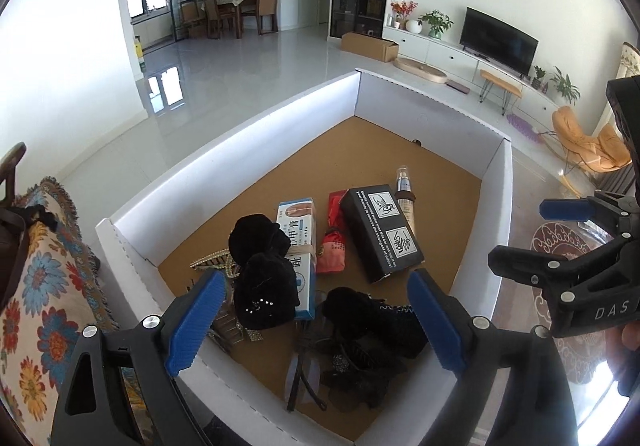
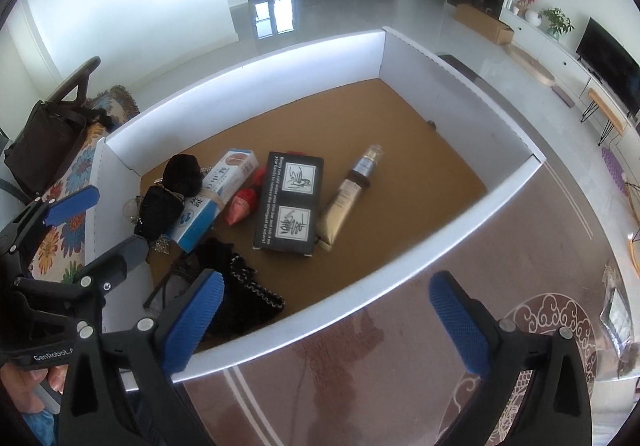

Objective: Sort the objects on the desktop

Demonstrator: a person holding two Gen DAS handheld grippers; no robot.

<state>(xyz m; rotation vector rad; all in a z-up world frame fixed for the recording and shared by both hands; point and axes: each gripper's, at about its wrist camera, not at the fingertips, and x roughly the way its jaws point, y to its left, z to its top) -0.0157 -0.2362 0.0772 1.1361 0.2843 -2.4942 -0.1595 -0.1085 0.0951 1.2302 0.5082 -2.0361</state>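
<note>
Clutter fills the near-left part of a white-walled cardboard box (image 2: 420, 242) with a brown floor — that is where every desktop object lies. Centre stage, a black carton (image 2: 290, 202) printed with two white hand-washing pictures lies flat. Just beside it on the right, touching its lower corner, a gold tube with a clear pump cap (image 2: 352, 194) lies tilted, cap pointing toward the far wall. On the carton's other side sits a small red pouch (image 2: 242, 202), and next to that a blue-and-white box with Chinese lettering (image 2: 214, 198), a rubber band around it. Black velvet hair accessories (image 1: 260, 266) lie piled against and partly over that box, with a glittery gold clip (image 1: 212, 260) peeking out beneath them. Nearest the front wall, black lace fabric (image 2: 244, 298) sprawls over a pair of dark-framed glasses (image 1: 304, 378).

Over the box's near-left corner, the left gripper (image 1: 312, 320) hangs above the lace and velvet pile — blue pads spread wide, nothing between them. To its right the right gripper (image 2: 326, 326) straddles the box's front wall, its left finger over the lace and its right finger over the glossy brown tabletop (image 2: 360, 386); it is spread wide too, and empty.

Outward from there: a floral throw (image 1: 40, 286) lies left of the box with a dark bag (image 2: 44, 146) on it, and beyond stretches a pale tiled floor (image 1: 240, 62) with a television (image 1: 498, 40) on a white cabinet.
</note>
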